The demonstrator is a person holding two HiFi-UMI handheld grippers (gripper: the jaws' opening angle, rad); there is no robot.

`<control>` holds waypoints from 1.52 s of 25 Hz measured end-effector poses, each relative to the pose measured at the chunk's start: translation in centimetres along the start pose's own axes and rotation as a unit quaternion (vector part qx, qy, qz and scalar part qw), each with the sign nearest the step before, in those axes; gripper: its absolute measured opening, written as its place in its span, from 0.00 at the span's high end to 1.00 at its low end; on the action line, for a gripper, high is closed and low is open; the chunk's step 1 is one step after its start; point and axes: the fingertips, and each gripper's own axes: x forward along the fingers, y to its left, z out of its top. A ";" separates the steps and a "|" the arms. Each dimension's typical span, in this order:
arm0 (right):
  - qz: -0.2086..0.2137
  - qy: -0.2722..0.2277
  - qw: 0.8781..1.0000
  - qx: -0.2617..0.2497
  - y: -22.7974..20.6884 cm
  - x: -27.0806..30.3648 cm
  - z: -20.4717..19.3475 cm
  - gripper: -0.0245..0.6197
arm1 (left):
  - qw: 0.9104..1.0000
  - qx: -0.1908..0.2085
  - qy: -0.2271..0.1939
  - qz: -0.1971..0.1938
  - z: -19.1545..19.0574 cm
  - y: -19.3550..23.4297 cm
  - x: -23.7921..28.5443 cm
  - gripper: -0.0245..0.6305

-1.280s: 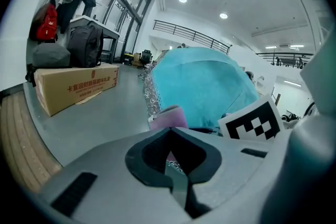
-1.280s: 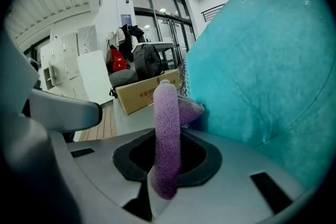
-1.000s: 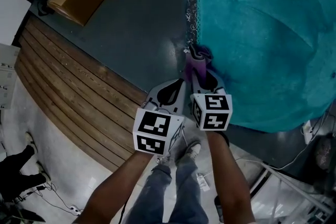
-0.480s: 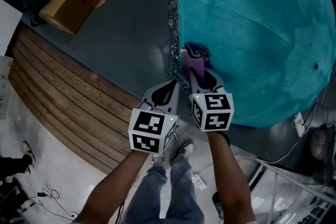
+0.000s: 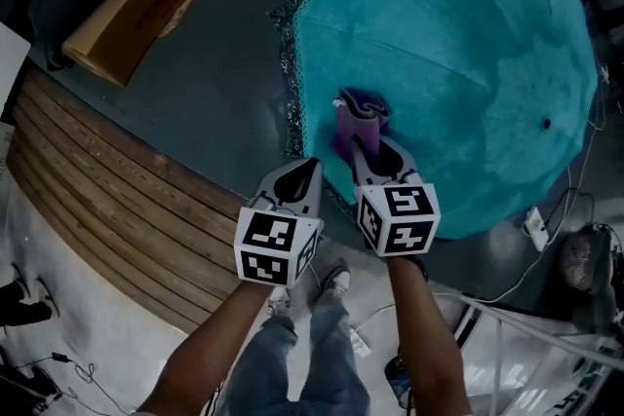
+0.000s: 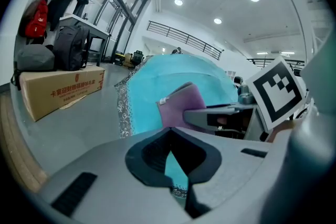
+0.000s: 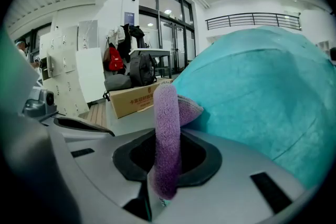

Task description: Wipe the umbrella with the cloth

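The open teal umbrella [image 5: 458, 63] lies canopy-up on the grey floor, and the purple cloth [image 5: 356, 117] now sits on its fabric, clearly inside the patterned trim [image 5: 290, 83] along the umbrella's near-left edge. A second ago the cloth was right at that trim, so it has travelled inward from the rim onto the panel. The view has also swung to take in more of the canopy. That reads as a wiping stroke under way, with the near edge covered and most of the canopy, towards its crown and far side, not yet reached. The right gripper [image 5: 366, 146] has its jaws clamped on the cloth. Its own view shows the cloth [image 7: 167, 134] standing as a thick fold pinched between the jaws, its free end lying against the teal fabric. The left gripper [image 5: 310, 166] hovers just outside the umbrella's trim, over bare floor. Its jaws are brought together at the tips with nothing held, and it takes no part in the wiping for now. A cardboard box [image 5: 146, 0] rests on the floor well clear of the umbrella's left edge, and a slatted wooden platform [image 5: 107, 200] runs further out on that same side.
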 end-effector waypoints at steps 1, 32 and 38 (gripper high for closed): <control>-0.002 -0.001 1.000 0.000 -0.5 -0.5 0.4 0.84 | 1.000 0.000 0.000 -0.001 0.3 -0.4 0.2 0.95; -0.043 -0.084 0.995 0.042 -19.4 -15.9 8.4 0.84 | 0.998 0.047 -0.011 -0.046 8.1 -18.0 6.1 0.96; -0.062 -0.089 0.993 0.055 -23.8 -18.5 7.9 0.84 | 0.998 0.050 -0.013 -0.048 8.4 -20.6 7.2 0.96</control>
